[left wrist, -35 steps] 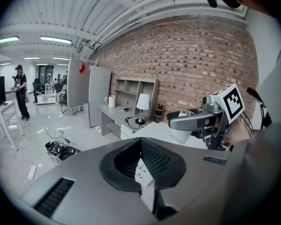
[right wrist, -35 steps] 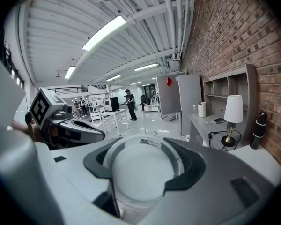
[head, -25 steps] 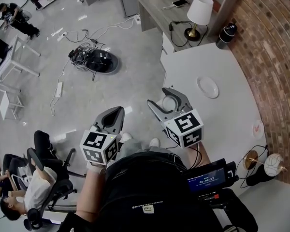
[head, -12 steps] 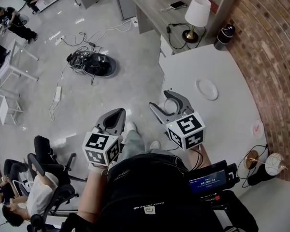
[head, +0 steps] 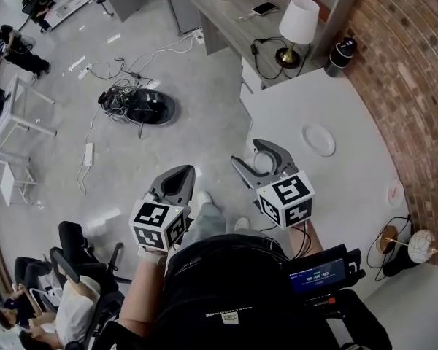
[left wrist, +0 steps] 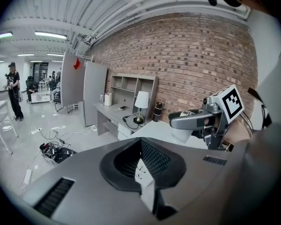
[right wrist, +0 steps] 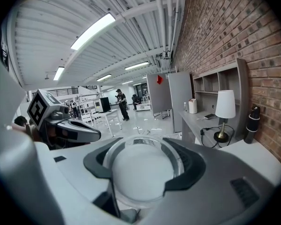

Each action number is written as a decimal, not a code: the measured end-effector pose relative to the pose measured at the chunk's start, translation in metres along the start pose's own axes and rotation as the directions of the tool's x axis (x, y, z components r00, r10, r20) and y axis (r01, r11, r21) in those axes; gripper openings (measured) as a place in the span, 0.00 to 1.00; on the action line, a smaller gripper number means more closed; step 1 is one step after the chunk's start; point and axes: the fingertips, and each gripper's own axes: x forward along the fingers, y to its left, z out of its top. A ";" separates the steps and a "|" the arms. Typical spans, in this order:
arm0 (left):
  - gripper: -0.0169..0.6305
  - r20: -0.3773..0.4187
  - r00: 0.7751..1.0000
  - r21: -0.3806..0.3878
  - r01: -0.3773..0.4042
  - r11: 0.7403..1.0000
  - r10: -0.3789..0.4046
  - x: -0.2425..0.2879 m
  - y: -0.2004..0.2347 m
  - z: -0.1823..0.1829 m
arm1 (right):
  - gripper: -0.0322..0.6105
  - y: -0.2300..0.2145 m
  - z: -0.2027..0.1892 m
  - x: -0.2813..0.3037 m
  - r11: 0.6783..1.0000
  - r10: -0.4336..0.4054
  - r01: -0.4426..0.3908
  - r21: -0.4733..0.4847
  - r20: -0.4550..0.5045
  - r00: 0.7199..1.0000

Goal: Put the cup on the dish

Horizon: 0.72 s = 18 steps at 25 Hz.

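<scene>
Grey floor with loose cables. Brick wall runs along the right. White tabletop stands against it, and a lamp sits on the desk beyond.

Small white dish lies flat on the tabletop.

Cup is clear and rounded, seen base-on. It is held in the air over the tabletop's left edge, apart from the dish.

Right gripper: jaws clamped round the cup.

Left gripper: jaws closed together, nothing between them, held over the floor.
</scene>
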 end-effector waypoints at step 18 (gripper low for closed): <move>0.04 -0.005 0.998 0.000 0.060 0.998 -0.060 0.034 0.087 0.032 | 0.46 -0.015 0.036 0.079 0.997 -0.071 0.071 0.019 -0.013 0.997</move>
